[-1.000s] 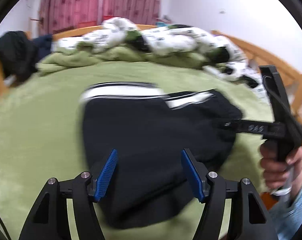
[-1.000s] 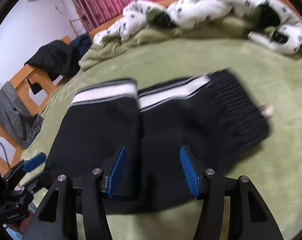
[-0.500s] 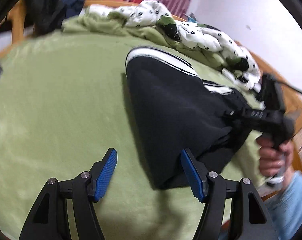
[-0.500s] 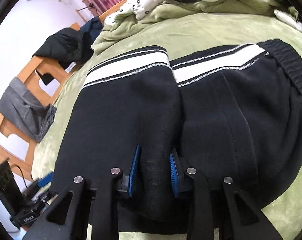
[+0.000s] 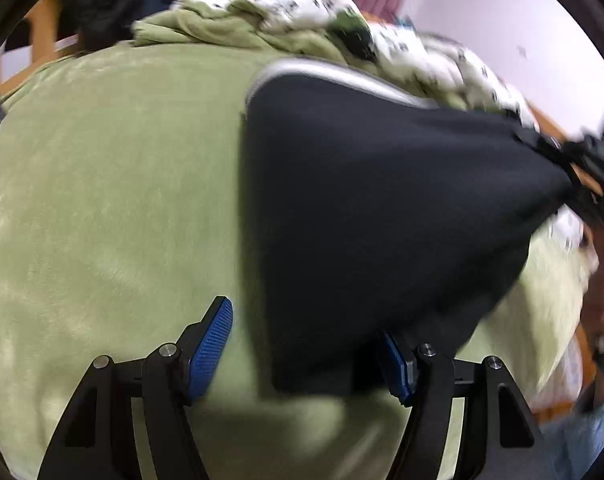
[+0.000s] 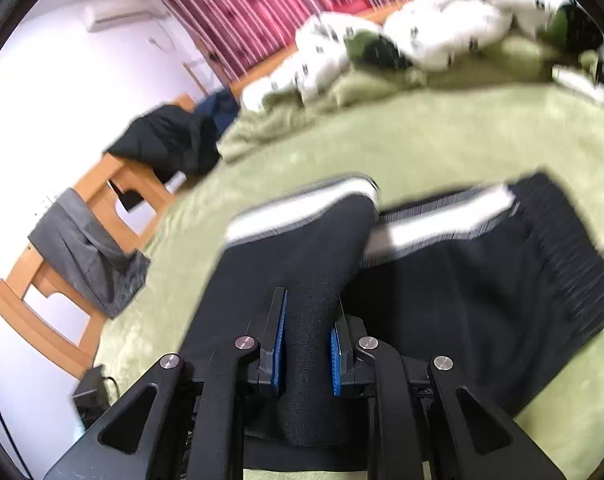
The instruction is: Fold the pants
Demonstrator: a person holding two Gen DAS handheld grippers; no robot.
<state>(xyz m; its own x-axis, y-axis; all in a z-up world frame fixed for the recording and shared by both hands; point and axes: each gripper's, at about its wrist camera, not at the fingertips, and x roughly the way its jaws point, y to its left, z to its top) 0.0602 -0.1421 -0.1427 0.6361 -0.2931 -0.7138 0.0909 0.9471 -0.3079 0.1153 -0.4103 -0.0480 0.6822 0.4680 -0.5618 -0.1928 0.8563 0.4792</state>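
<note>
Black pants (image 6: 461, 288) with white side stripes lie folded on a green blanket (image 6: 441, 144). My right gripper (image 6: 307, 344) is shut on a fold of the black fabric and lifts it. In the left wrist view the lifted pants (image 5: 381, 208) stretch in a taut sheet toward the right gripper (image 5: 589, 176) at the right edge. My left gripper (image 5: 302, 352) is open; the lower corner of the pants hangs between its blue pads (image 5: 212, 340), partly covering the right pad.
A rumpled white and green quilt (image 6: 421, 40) lies at the far side of the bed. A wooden bed frame (image 6: 114, 184) with dark and grey clothes draped on it stands at left. Red curtains (image 6: 262, 12) hang behind.
My right gripper has raised the pinched fold of the pants off the blanket. The pants corner has come in between the open left fingers.
</note>
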